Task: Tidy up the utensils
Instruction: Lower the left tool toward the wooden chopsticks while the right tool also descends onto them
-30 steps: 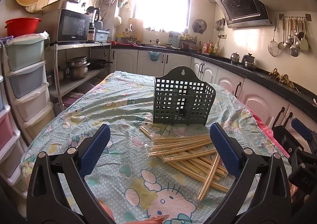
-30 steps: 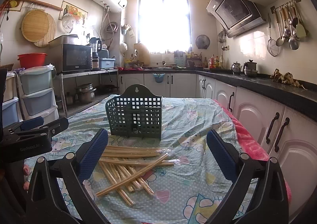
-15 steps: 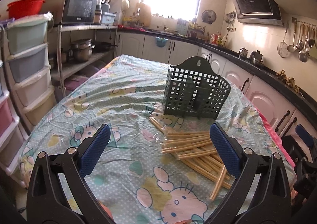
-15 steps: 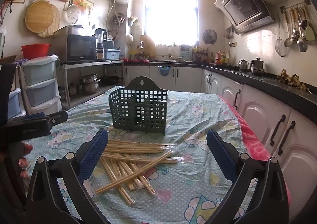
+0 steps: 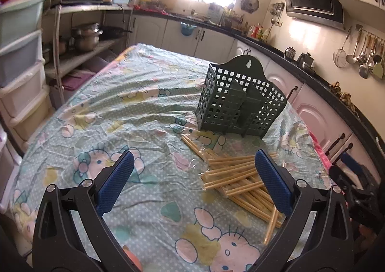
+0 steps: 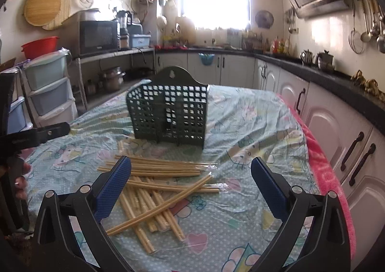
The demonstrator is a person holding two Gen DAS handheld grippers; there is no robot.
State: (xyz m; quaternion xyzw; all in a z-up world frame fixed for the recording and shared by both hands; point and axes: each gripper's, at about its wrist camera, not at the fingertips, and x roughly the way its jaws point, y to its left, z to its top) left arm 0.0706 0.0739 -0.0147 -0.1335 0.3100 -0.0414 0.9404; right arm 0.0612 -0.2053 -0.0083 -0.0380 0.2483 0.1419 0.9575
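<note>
The right tongs (image 6: 191, 181) hang spread wide and empty above the near end of the chopsticks (image 6: 156, 183); the left tongs (image 5: 192, 180) are equally wide, holding nothing, off to the pile's left. The sticks lie crossed in a loose heap on the bench (image 5: 134, 113), just in front of the green slotted holder (image 6: 168, 115), which stands upright and looks empty. The risks, as I judge them: closing on a crossed stick would likely lift or flick its neighbours (some appear sleeved in clear wrap, which slips). The glossy, wrinkled cover (image 6: 252, 127) offers little friction, and a nudge could tip the light holder.
</note>
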